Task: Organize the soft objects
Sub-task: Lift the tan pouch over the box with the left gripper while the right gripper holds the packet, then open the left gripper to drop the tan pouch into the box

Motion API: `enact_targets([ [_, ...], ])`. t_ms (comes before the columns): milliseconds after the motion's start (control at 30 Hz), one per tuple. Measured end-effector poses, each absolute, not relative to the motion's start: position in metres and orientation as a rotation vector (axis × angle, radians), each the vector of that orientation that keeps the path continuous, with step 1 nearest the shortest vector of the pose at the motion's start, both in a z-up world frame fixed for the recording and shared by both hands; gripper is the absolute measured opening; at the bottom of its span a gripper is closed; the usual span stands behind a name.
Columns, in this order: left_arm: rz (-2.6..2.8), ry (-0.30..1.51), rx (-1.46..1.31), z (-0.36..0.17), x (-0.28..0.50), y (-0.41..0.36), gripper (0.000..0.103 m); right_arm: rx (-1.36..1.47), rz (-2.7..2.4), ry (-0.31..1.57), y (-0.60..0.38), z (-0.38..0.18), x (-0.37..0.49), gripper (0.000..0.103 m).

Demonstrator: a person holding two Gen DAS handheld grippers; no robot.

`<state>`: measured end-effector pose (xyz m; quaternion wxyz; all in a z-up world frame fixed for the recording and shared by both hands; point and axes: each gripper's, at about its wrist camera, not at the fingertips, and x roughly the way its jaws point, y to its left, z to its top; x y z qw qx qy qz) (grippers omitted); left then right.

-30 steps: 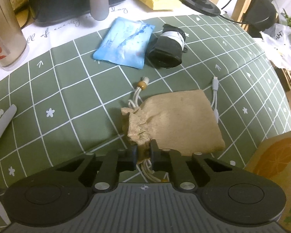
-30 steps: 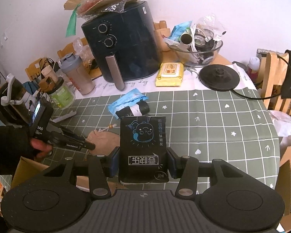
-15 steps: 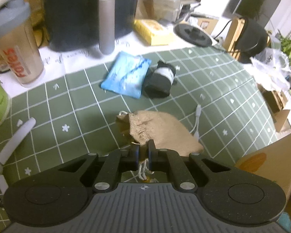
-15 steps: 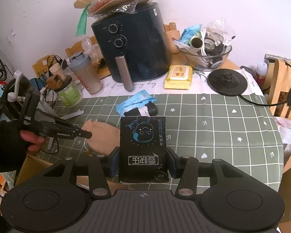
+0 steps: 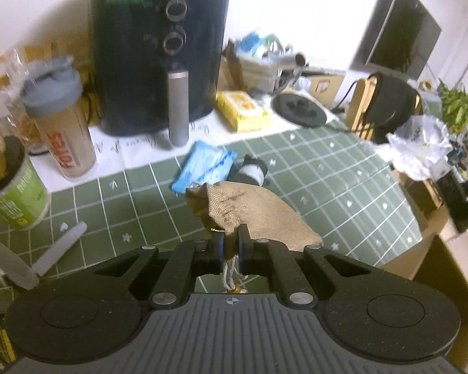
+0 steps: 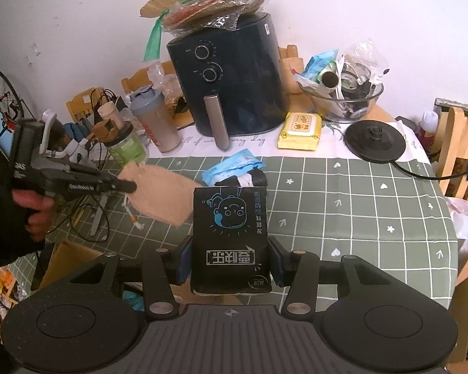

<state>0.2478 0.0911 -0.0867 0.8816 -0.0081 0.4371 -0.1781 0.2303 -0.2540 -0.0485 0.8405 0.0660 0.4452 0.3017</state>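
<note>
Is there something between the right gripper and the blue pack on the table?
Yes. The right gripper is shut on a black pack, which stands in front of the blue pack and a black roll.

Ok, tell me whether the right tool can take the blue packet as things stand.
Probably not: the right tool is shut on the black pack, so it has no free grip for the blue packet.

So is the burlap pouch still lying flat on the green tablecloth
No, the burlap pouch hangs in the air, pinched at its drawstring end by the left gripper, above the green tablecloth.
</note>
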Motion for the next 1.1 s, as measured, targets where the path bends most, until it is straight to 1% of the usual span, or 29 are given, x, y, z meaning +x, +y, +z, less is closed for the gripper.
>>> enact_targets([
  [333,-0.364,0.798,-0.037,-0.022,0.21,0.083,0.008,0.146,0.661,0.932,-0.262,-0.042,0.216,0.051],
  [533,-0.38,0.765,-0.028,0.003,0.183,0.071,0.008,0.158,0.675,0.915,-0.269,-0.036,0.209,0.052],
  [733,-0.402,0.777,-0.018,0.008,0.154,0.056,0.008,0.17,0.68,0.903,-0.276,-0.034,0.201,0.051],
  [1100,-0.422,0.835,-0.033,-0.001,0.112,0.025,0.008,0.183,0.701,0.891,-0.284,-0.034,0.192,0.052],
])
